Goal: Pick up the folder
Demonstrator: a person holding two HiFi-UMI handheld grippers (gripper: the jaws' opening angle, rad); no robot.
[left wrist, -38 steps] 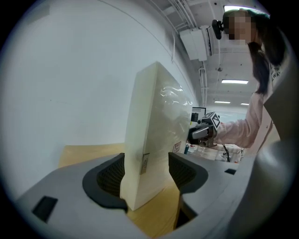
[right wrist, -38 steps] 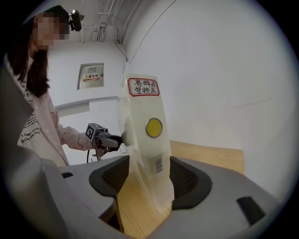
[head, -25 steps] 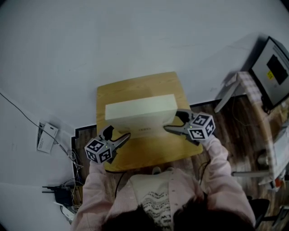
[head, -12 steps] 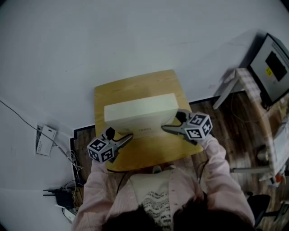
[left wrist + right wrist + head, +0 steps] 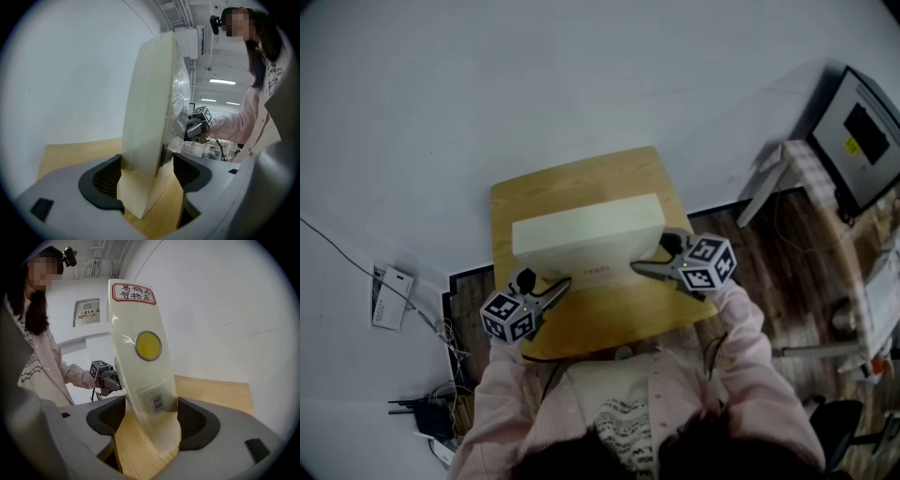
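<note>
folder (image 5: 586, 232) standing on tabletop (image 5: 609, 319), its ends between left tool (image 5: 548, 283) and right tool (image 5: 651, 255), both wide, closing, pad contact unclear

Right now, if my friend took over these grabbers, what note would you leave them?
Left gripper: fingers closing round one end of the folder, no firm squeeze yet.
Right gripper: fingers closing round the other end, same.
The folder stands on edge on the wooden table, not lifted.
Done: both grippers lined up. Left to do: finish gripping, then lift.
</note>
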